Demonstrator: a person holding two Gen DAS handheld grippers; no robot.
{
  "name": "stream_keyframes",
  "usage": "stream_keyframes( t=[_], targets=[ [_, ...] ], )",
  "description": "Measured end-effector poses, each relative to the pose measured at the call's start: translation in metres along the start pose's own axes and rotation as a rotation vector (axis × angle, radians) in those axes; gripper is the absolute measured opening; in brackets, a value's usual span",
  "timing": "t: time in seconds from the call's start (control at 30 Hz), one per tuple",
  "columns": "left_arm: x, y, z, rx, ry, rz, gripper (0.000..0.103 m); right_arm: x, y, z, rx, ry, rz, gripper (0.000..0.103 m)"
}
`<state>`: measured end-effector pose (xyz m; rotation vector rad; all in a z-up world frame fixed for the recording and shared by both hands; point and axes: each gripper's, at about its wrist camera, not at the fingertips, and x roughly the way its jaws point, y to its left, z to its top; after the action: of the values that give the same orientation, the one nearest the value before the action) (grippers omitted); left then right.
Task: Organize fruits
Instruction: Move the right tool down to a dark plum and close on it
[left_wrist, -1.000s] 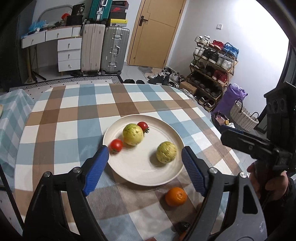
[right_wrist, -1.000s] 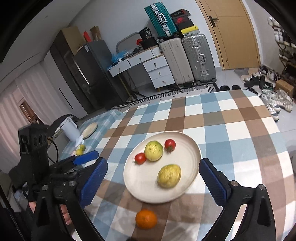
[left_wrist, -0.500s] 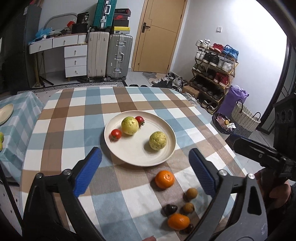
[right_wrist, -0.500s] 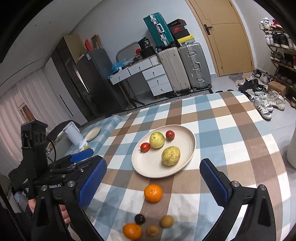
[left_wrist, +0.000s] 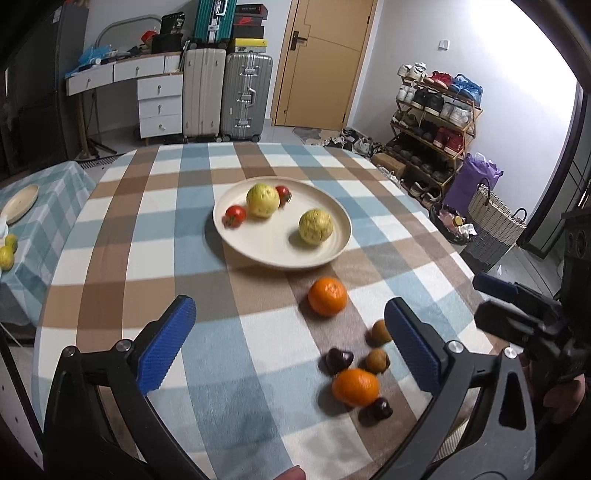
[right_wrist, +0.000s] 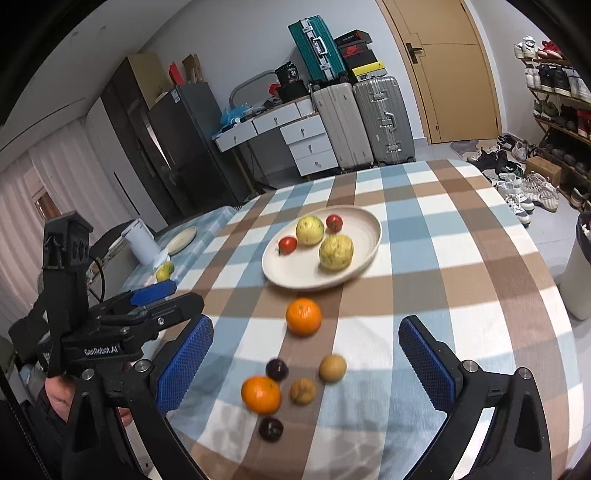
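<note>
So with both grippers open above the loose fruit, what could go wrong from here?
1. The small brown fruits and dark round fruits lie close around the near orange; the open right gripper closing on one could nudge its neighbours, and round fruit may roll on the checked tablecloth.
2. The cream plate already holds two yellow-green fruits and two red tomatoes; an added fruit could knock them.
3. The left gripper hovers near the same cluster, so the two might collide.

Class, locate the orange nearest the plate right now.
In the right wrist view, that orange lies on the checked tablecloth just below the plate, above the small brown and dark fruits.
</note>
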<state>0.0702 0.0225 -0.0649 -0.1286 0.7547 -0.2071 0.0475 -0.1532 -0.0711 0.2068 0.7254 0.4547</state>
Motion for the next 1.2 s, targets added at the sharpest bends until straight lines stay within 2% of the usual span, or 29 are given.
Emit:
stream_keyframes(
  t=[0.3,0.63,0.67,0.73,0.87,0.97,1.13,1.2],
  targets=[
    [0.005,0.011,-0.018,-0.03,0.025,0.013,0.102,0.005,0.009,-0.044,-0.027,0.079,0.031,0.102],
    [0.025,0.022,-0.044,-0.071,0.096,-0.001,0.102,0.023,0.023,-0.078,-0.069,0.15,0.063,0.101],
    [0.026,0.024,-0.045,-0.076,0.098,-0.002,0.102,0.025,0.024,-0.081,-0.073,0.156,0.069,0.099],
    [0.027,0.025,-0.045,-0.08,0.096,-0.001,0.102,0.029,0.026,-0.083,-0.08,0.168,0.079,0.088],
    [0.029,0.029,-0.045,-0.089,0.101,-0.002,0.102,0.037,0.028,-0.088,-0.086,0.193,0.085,0.084],
    [0.032,0.032,-0.047,-0.098,0.111,-0.004,0.102,0.041,0.031,-0.09,-0.094,0.205,0.092,0.077],
    [0.037,0.034,-0.049,-0.109,0.122,-0.009,0.102,0.047,0.036,-0.094,-0.118,0.225,0.088,0.055],
    [0.037,0.035,-0.049,-0.11,0.123,-0.011,0.102,0.05,0.038,-0.096,-0.133,0.233,0.082,0.05]
  ],
)
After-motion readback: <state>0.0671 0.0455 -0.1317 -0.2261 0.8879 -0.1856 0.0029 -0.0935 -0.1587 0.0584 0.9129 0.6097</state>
